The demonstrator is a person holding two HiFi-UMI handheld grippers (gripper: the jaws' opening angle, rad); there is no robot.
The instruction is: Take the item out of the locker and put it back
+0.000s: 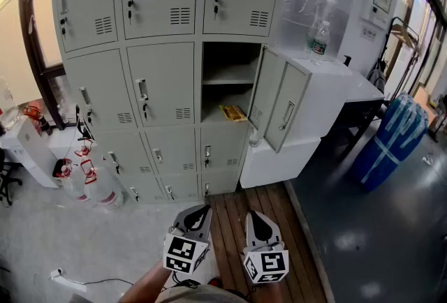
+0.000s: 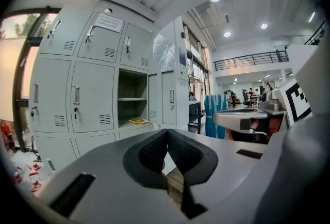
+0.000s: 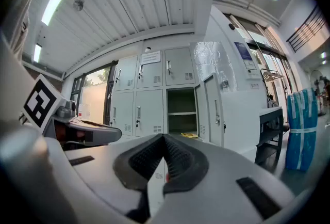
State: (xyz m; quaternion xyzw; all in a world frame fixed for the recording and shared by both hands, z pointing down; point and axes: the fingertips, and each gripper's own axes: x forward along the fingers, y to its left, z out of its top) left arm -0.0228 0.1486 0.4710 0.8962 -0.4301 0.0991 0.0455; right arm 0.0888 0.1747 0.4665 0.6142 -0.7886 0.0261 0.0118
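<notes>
Evidently unstarted or already finished: my left gripper and right gripper both pinched shut, empty, well apart from the open locker; yellow item lies near its lower shelf's front edge.

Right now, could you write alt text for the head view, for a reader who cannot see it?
One compartment of a grey locker bank stands open, door swung right, a flat yellow item on its lower level. At the bottom edge, the left gripper and right gripper are both shut and empty.

Head view above, gripper views low, sharing distant lockers
</notes>
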